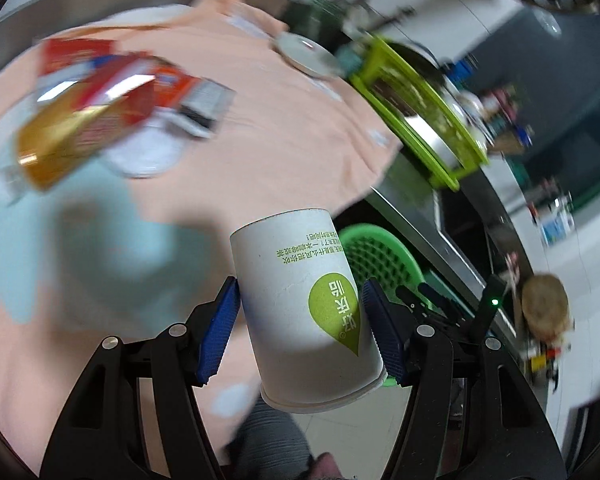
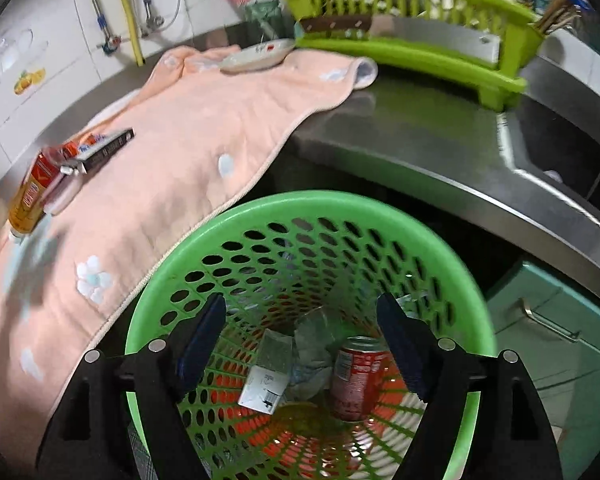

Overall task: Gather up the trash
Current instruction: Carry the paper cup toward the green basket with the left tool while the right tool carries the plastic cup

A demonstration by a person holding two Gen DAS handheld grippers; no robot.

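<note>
Left gripper (image 1: 300, 332) is clenched on a white paper cup (image 1: 304, 304) w/ a green logo, pads pressing both sides, cup tilted w/ its mouth toward the camera & base pointing away at 12 o'clock. The cup hangs over the edge of the pink towel (image 1: 228, 92), w/ the green basket (image 1: 380, 256) showing just behind it at about 2 o'clock, so the cup looks on its way to the bin but not yet over it. Right gripper (image 2: 300, 344) is released, nothing between the pads, hanging right above the basket (image 2: 312, 208) mouth. Inside the basket: a red soda can (image 2: 358, 376) at 5 o'clock of centre, a small white carton (image 2: 266, 380) beside it, some crumpled clear wrap between the 2. So approx 3 bits of trash are already binned. Still left on the towel (image 2: 172, 152), at 9–10 o'clock in the right wrist view: a gold can (image 2: 30, 196) lying on its side, a red packet (image 2: 76, 148) touching it, & a dark box (image 2: 108, 148) next to that. Same cluster shows blurred at 10 o'clock in the left view. A plate (image 2: 256, 56) sits at the far end of the towel near the green dish rack (image 2: 412, 52); prob not trash. Judgement: roughly halfway, cup is the item in hand, then about 3 more pieces to fetch from the far cluster.
</note>
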